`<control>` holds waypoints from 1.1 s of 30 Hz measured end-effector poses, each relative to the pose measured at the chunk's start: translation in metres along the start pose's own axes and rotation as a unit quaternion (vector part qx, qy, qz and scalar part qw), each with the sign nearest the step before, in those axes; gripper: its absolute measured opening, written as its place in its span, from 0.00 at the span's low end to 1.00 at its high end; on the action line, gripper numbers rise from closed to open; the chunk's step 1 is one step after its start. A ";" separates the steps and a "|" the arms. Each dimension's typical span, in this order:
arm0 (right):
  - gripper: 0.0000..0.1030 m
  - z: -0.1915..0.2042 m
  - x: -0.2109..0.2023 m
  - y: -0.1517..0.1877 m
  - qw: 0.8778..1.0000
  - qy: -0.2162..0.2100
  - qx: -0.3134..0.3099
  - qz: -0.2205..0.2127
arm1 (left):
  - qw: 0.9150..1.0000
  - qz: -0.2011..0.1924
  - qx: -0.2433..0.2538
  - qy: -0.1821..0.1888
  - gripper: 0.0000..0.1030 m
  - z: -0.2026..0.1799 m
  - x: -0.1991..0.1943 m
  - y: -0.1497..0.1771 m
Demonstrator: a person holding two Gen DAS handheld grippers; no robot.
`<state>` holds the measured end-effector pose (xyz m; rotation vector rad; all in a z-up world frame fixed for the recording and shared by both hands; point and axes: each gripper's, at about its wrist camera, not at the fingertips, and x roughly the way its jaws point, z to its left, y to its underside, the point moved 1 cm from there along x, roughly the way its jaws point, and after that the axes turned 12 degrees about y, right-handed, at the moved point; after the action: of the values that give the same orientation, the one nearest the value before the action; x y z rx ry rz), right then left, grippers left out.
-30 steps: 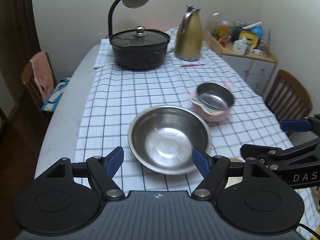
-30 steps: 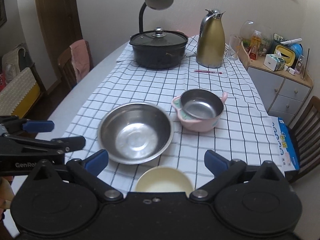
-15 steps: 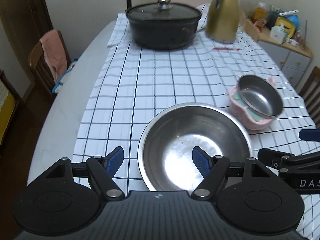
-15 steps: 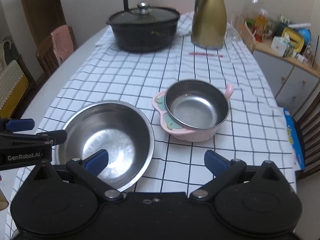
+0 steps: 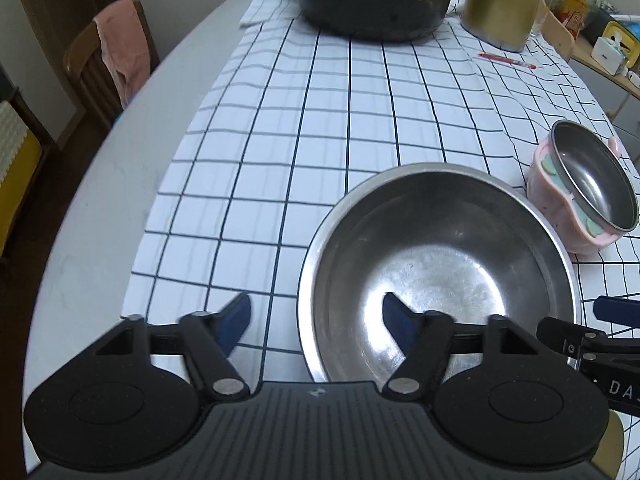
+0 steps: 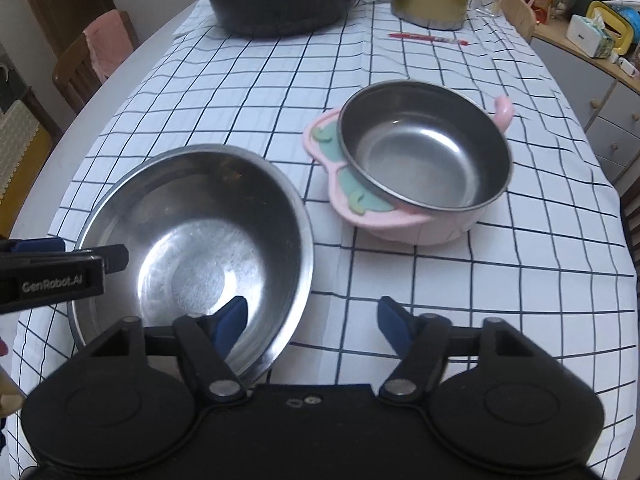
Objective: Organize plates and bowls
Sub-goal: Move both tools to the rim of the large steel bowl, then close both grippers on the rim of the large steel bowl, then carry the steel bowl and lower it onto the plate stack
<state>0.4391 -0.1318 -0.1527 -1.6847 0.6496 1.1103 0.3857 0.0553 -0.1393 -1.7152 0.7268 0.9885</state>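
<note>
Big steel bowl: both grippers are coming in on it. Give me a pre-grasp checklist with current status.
1. Large steel bowl empty: ok.
2. Left gripper straddles the near-left rim, one finger inside the bowl, fingers closing: ok.
3. Right gripper straddles the near-right rim, fingers closing: ok.
4. Pads pressing on the rim: not ok, gaps still show.
5. Small steel bowl seated level in the pink bowl: not ok, tilted.
6. Gap between the two bowl sets: ok.
</note>
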 end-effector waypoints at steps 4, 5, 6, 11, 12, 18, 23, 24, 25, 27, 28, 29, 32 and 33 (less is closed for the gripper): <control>0.50 0.003 0.001 -0.001 1.000 -0.006 -0.001 0.003 | 1.000 0.011 -0.013 0.007 0.41 0.003 0.004 0.002; 0.47 0.003 0.001 -0.001 1.000 -0.007 0.001 0.003 | 1.000 0.013 -0.014 0.009 0.36 0.003 0.004 0.003; 0.44 0.003 0.000 -0.001 1.000 -0.009 0.003 0.002 | 1.000 0.014 -0.014 0.011 0.33 0.003 0.004 0.003; 0.25 0.002 -0.001 -0.002 1.000 -0.020 0.014 0.004 | 1.000 0.013 -0.014 0.011 0.20 0.001 0.002 0.003; 0.22 0.001 -0.002 -0.002 1.000 -0.022 0.016 0.005 | 1.000 0.014 -0.017 0.013 0.19 0.002 0.002 0.003; 0.15 0.002 -0.004 0.001 1.000 -0.017 0.022 0.002 | 0.999 0.005 -0.029 0.026 0.16 0.005 -0.005 0.003; 0.15 0.000 -0.017 0.002 0.999 -0.014 0.026 -0.014 | 0.999 -0.011 -0.019 0.032 0.15 0.000 -0.021 0.003; 0.15 -0.002 -0.021 0.002 0.999 -0.014 0.028 -0.017 | 0.999 -0.013 -0.017 0.035 0.15 -0.001 -0.026 0.003; 0.15 -0.003 -0.026 0.002 0.999 -0.014 0.029 -0.021 | 0.999 -0.015 -0.015 0.037 0.15 -0.003 -0.030 0.003; 0.15 -0.007 -0.036 0.003 0.999 -0.014 0.031 -0.026 | 0.999 -0.020 -0.004 0.042 0.15 -0.007 -0.041 0.004; 0.15 -0.009 -0.042 0.003 0.999 -0.013 0.033 -0.027 | 0.999 -0.023 0.001 0.045 0.15 -0.009 -0.047 0.005; 0.15 -0.011 -0.048 0.004 0.999 -0.012 0.036 -0.028 | 0.999 -0.025 0.007 0.046 0.15 -0.012 -0.053 0.006; 0.15 -0.018 -0.068 0.008 0.998 -0.011 0.040 -0.038 | 0.998 -0.031 0.017 0.061 0.15 -0.018 -0.070 0.010; 0.15 -0.021 -0.074 0.010 0.998 -0.009 0.042 -0.039 | 0.997 -0.033 0.020 0.066 0.15 -0.020 -0.076 0.011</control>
<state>0.4057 -0.1604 -0.0887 -1.6122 0.6052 1.0279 0.3451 0.0340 -0.0746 -1.7713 0.7641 0.8162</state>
